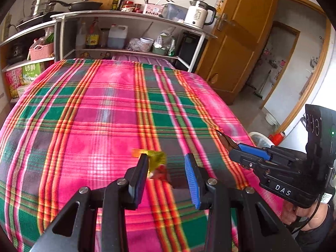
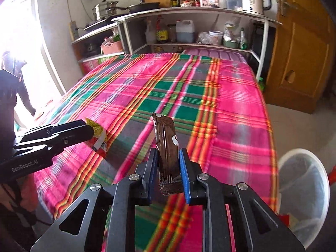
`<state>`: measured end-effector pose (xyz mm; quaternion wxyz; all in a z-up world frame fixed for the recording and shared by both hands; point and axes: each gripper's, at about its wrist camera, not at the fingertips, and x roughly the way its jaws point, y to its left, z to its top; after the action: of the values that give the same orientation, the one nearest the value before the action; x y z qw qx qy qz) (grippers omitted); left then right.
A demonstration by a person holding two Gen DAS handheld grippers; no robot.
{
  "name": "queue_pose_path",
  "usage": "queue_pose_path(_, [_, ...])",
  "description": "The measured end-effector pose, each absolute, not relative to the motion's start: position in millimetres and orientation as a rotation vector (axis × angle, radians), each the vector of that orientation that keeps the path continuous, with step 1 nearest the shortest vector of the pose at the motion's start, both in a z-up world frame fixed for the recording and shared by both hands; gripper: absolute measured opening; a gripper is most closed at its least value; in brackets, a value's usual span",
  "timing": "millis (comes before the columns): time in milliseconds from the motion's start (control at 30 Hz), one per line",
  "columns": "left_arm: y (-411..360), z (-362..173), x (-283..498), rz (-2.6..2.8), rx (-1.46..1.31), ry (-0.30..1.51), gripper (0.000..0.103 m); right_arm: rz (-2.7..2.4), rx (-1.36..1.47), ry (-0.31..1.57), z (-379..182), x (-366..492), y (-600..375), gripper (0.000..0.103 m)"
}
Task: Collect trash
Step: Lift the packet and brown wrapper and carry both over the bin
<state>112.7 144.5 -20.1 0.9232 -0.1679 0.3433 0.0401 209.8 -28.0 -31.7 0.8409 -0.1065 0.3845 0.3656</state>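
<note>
Both claws were up over the plaid blanket [image 2: 189, 88], each with a piece of trash. The right claw [image 2: 168, 168] was clamped on a brown wrapper [image 2: 166, 145], pads squeezing its lower part while the rest stuck up and out past the fingertips, clear of the blanket. In the left wrist view that same wrapper [image 1: 225, 139] showed as a dark sliver poking from the tip of the right claw [image 1: 235, 150], which sat off to the right of the left one and a bit further forward. The left claw [image 1: 168, 168] looked partly apart, with a yellow and red wrapper [image 1: 157, 163] pressed against its left pad and hanging in the gap; whether the blue pad on the other side touched it I honestly couldn't tell. From the right wrist view the yellow and red wrapper [image 2: 98, 136] dangled off the tip of the left claw [image 2: 90, 132], off to the left of the right claw. A white bin [image 2: 304, 189] with a clear liner stood on the floor down to the right of the right claw, just beside the blanket's edge. Behind everything was a shelf [image 1: 130, 16] with a kettle [image 1: 198, 13] on top.
</note>
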Motion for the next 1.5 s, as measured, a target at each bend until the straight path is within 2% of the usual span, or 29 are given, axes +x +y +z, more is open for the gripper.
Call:
queue_pose_path(233, [121,-12,113,0.07,-0.293,0.69,0.037,0.745,-0.187,0.796,-23,197,-62,0.022])
queue_pose_path(533, [141,-32,113,0.182,-0.31,0.738,0.038,0.747,-0.166,0.794,-24,197,-74,0.022])
queue_pose_path(667, [142,-40,116,0.2,-0.31,0.759,0.043,0.751,-0.163,0.796,-26,201,-76,0.022])
queue_pose_path(867, [137,-52,122,0.207,-0.279,0.798,0.043,0.75,-0.16,0.802,-29,204,-75,0.022])
queue_pose_path(1033, [135,-52,121,0.203,-0.269,0.794,0.032,0.747,-0.157,0.804,-30,205,-76,0.022])
queue_pose_path(1500, [91,-6,121,0.048,-0.239,0.696,0.031,0.703,-0.115,0.757,-15,195,-104,0.022])
